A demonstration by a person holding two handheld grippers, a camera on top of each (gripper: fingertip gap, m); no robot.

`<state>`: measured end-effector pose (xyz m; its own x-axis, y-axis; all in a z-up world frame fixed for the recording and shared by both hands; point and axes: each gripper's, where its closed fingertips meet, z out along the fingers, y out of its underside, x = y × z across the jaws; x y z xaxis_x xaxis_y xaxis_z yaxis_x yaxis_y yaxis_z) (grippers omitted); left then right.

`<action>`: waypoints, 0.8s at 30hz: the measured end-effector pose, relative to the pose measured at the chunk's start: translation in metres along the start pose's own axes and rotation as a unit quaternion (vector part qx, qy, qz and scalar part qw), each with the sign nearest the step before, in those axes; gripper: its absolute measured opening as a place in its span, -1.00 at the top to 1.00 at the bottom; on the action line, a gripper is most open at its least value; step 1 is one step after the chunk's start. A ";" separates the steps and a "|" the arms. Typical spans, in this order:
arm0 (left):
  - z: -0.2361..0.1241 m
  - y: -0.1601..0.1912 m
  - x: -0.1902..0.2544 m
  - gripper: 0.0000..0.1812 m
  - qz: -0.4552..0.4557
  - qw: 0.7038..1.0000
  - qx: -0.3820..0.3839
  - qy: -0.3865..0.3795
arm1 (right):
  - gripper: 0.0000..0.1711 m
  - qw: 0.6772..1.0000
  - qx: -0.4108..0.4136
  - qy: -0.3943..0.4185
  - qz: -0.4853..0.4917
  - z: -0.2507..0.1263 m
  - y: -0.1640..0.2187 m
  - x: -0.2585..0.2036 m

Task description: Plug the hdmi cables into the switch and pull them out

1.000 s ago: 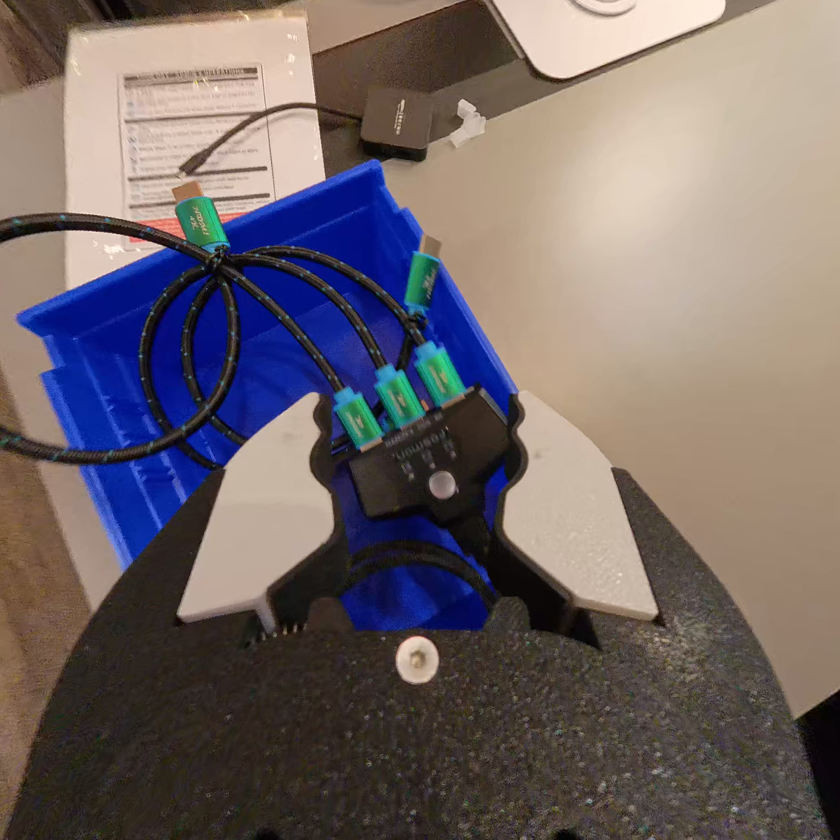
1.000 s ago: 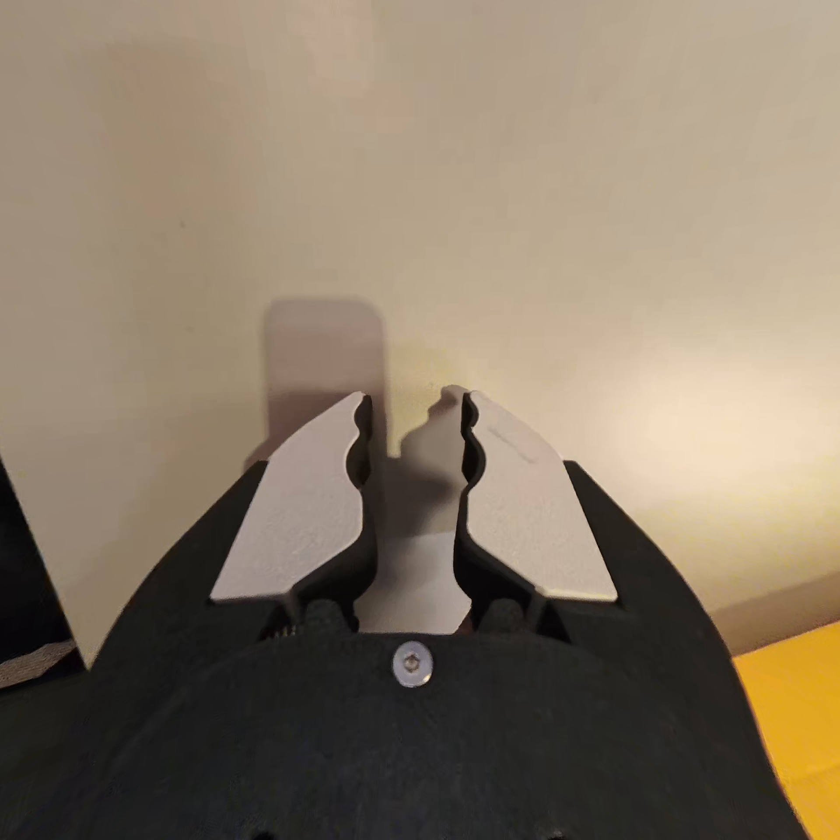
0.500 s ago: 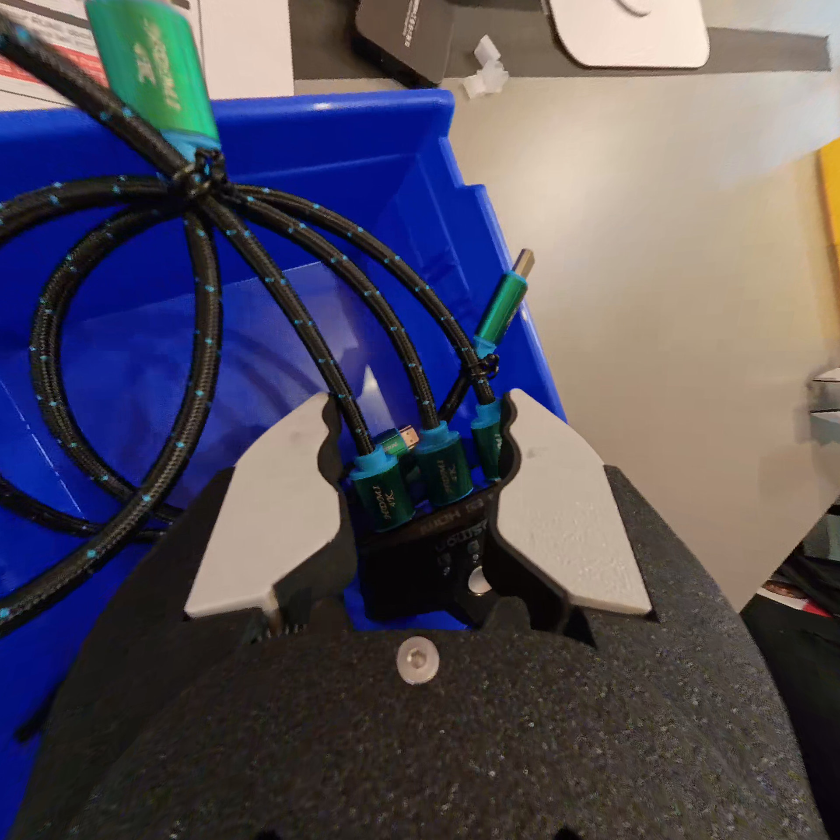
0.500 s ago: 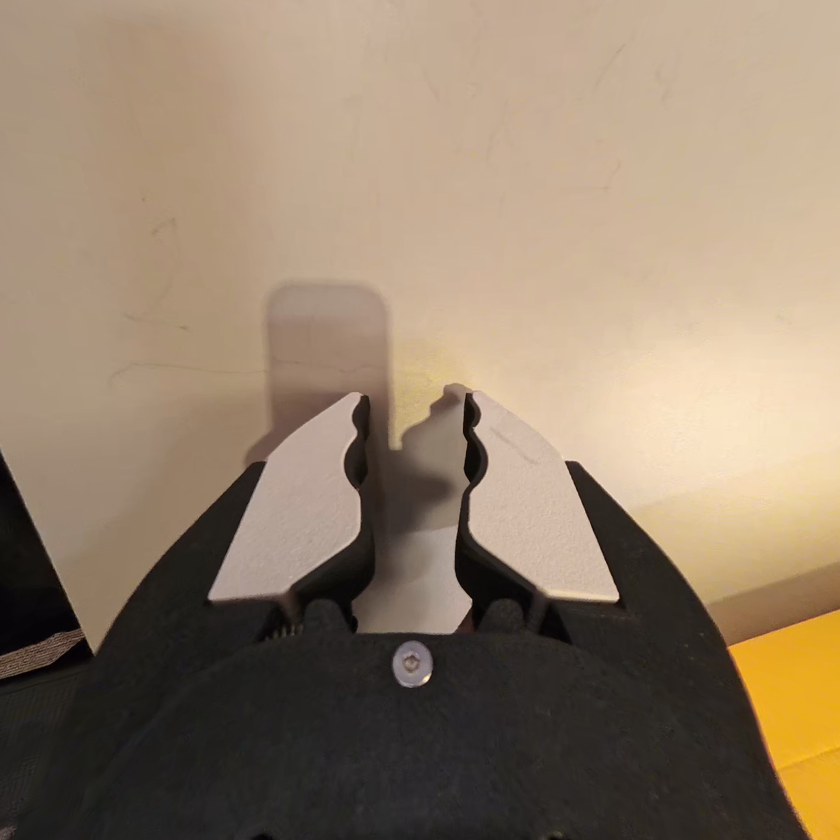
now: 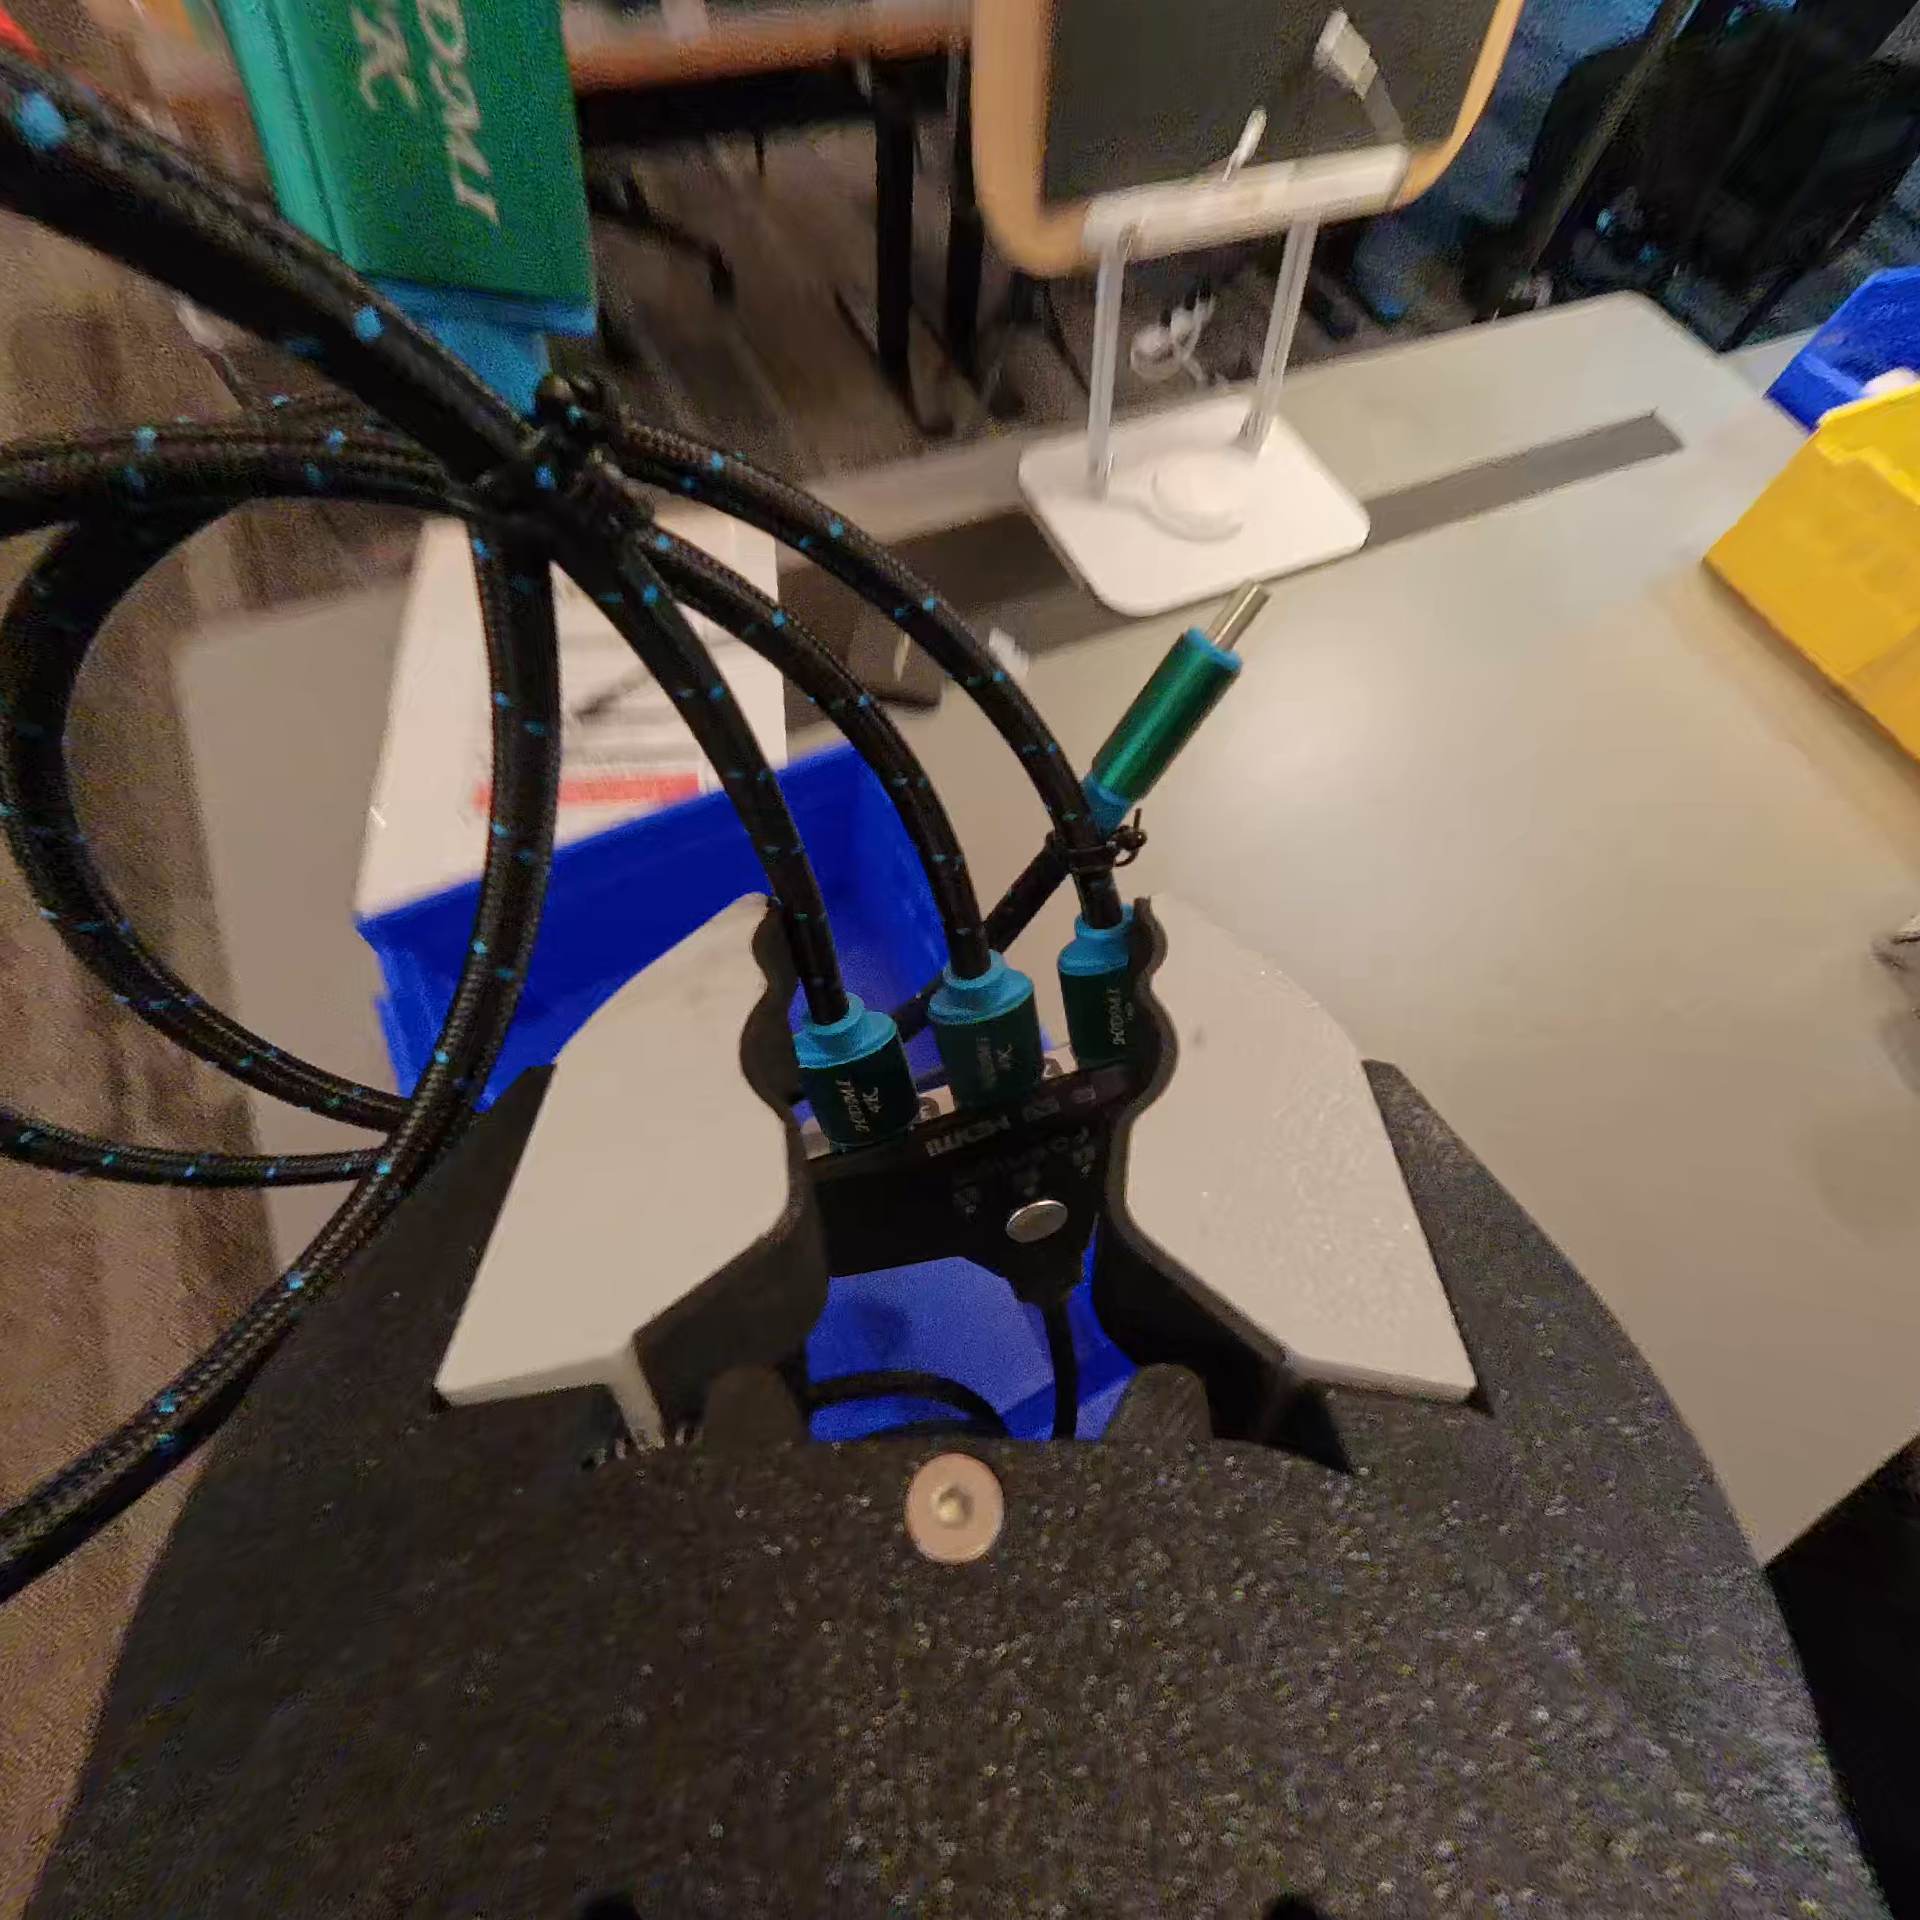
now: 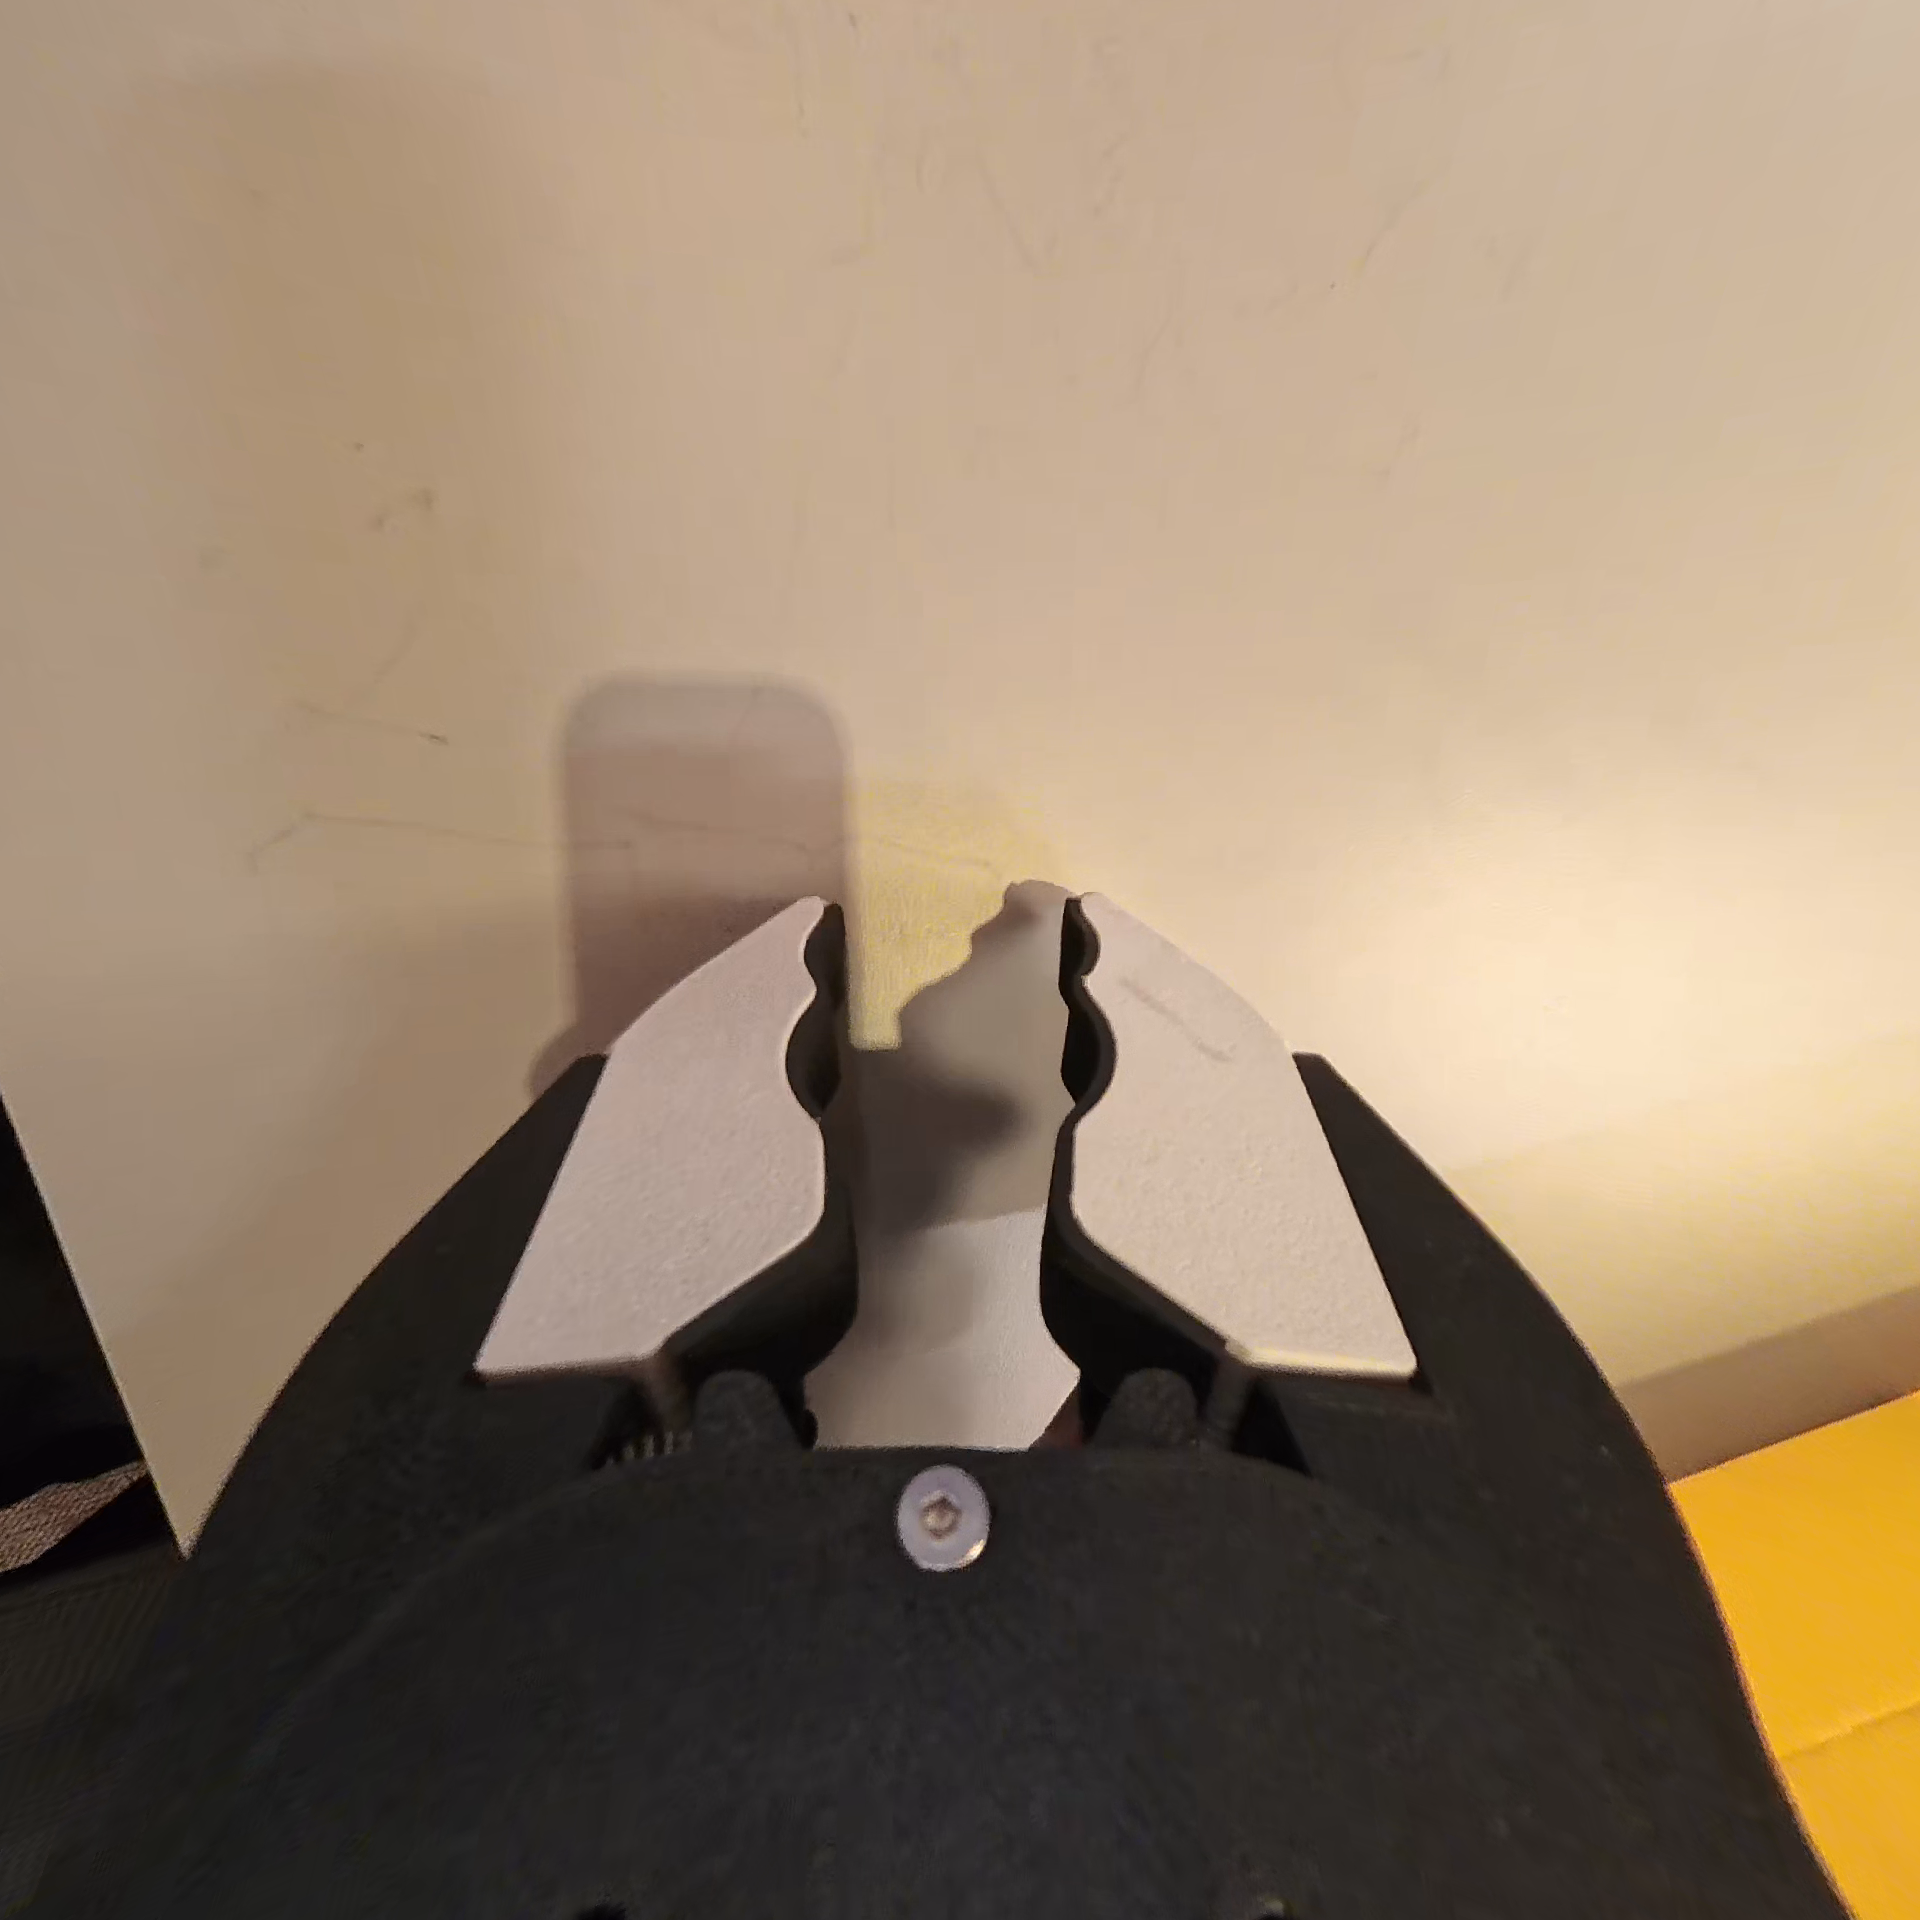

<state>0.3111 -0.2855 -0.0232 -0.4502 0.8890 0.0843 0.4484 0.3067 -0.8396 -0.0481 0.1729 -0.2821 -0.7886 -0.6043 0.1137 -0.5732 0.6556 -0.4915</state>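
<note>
My left gripper (image 5: 954, 925) is shut on the black HDMI switch (image 5: 966, 1195) and holds it above the blue bin (image 5: 623, 883). Three green HDMI plugs (image 5: 982, 1039) sit in the switch's ports side by side. Their black braided cables (image 5: 499, 790) loop up and to the left, tied in a bundle. One free green plug (image 5: 1169, 717) points up to the right, and another (image 5: 416, 135) hangs large and close at the top left. My right gripper (image 6: 951, 914) is open with a narrow gap and empty, just above the beige table (image 6: 1039, 416).
A white box (image 5: 468, 665) stands behind the blue bin. A white stand (image 5: 1195, 520) with a framed panel sits at the back of the table. A yellow bin (image 5: 1839, 561) is at the right, also in the right wrist view (image 6: 1818, 1558). One gripper's finger ends stand about 65 centimeters off the other's.
My left gripper closed on the switch inside the blue bin and lifted it up with the cables attached. The view has tilted up toward the room. My right gripper has barely moved.
</note>
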 end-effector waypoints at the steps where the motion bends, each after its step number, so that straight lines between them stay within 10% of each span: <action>1: -0.015 -0.018 0.009 0.32 0.017 1.000 0.021 -0.008 | 0.53 1.000 0.004 0.000 0.001 0.001 -0.001 0.000; 12: -0.087 -0.164 0.170 0.34 0.198 0.972 0.126 0.021 | 0.52 0.999 0.045 -0.007 0.010 0.006 -0.013 -0.007; 13: -0.083 -0.170 0.183 0.58 0.202 0.970 0.129 0.029 | 0.51 0.999 0.048 -0.008 0.011 0.007 -0.014 -0.007; 24: 0.104 -0.090 0.315 0.67 0.201 0.948 0.017 0.248 | 0.38 0.987 0.156 0.017 0.039 0.006 -0.071 0.019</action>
<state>0.0490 -0.0689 0.0229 0.1733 0.9848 -0.0120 0.4785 -0.0948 -0.8730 -0.0207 0.1125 -0.2503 -0.8375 -0.5389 0.0907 -0.4183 0.5253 -0.7410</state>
